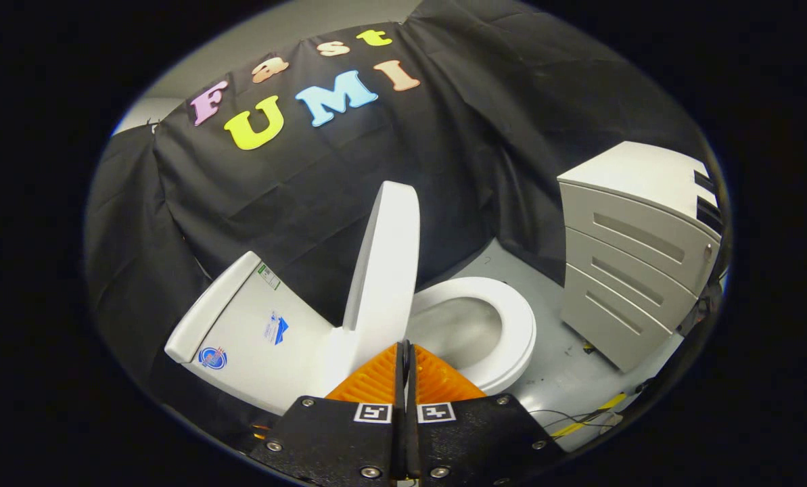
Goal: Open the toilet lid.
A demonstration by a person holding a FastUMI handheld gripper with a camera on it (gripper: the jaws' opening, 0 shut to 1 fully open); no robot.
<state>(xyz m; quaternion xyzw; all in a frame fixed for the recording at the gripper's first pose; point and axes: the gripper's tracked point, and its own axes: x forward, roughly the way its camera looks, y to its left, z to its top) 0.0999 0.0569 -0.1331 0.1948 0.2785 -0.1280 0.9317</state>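
Hand-held gripper (405, 352) sits clenched with nothing between its orange fingers (373, 382), whose pads meet just short of the toilet lid's hinge end. That toilet lid (384, 260) already stands raised, near upright, beside the tank (254, 325) and above the seat (511, 331), which lies flat around the bowl. A grey drawer cabinet (630, 270) stands on the floor beyond the seat, well apart from the lid.

Judging by its look, the lid is a stiff, smooth, fairly light plastic shell turning on its hinge. It is likely slippery, so its free rim, farthest from the hinge, seems the best place to push or pinch.
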